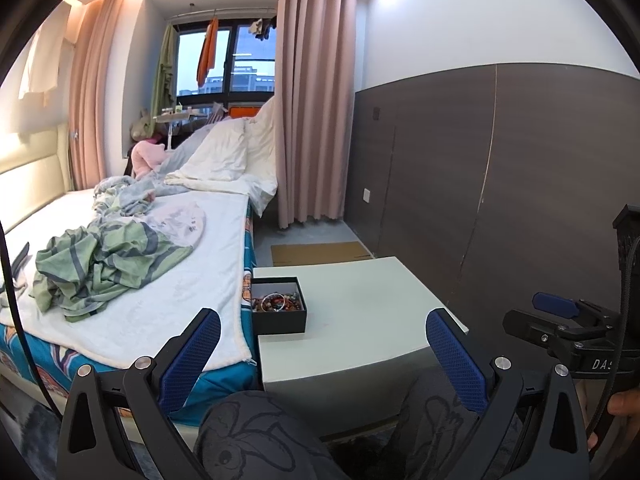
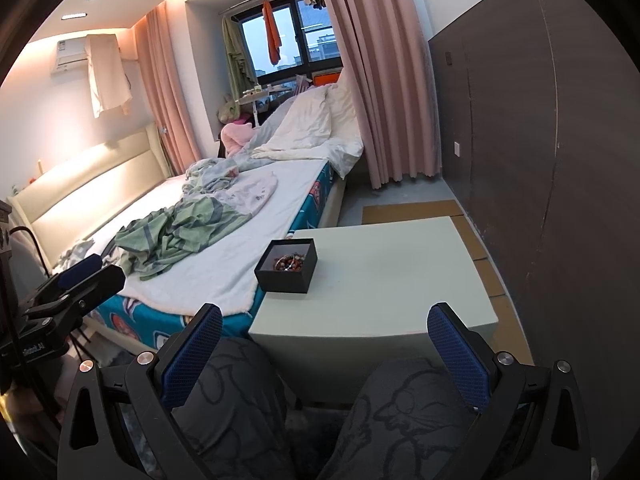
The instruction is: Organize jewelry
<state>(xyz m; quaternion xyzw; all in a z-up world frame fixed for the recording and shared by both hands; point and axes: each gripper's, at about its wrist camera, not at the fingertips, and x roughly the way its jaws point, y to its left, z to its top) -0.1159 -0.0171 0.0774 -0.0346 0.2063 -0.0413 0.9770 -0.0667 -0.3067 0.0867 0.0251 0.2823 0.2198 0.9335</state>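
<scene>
Inside the black box (image 1: 279, 311) the jewelry (image 1: 276, 302) is a small tangle of beads and rings, too small in either view to count or tell piece from piece; the box's near wall hides the lower part of the heap. The bases of both grippers run off the bottom edge of their own views. The right gripper (image 1: 560, 322) shows only in part at the left wrist view's right edge, its fingertips hard to separate, and lettering on its body is cut off after "DAS". The white table (image 2: 400, 280) has its front lower part hidden behind the person's knees (image 2: 240, 400).
</scene>
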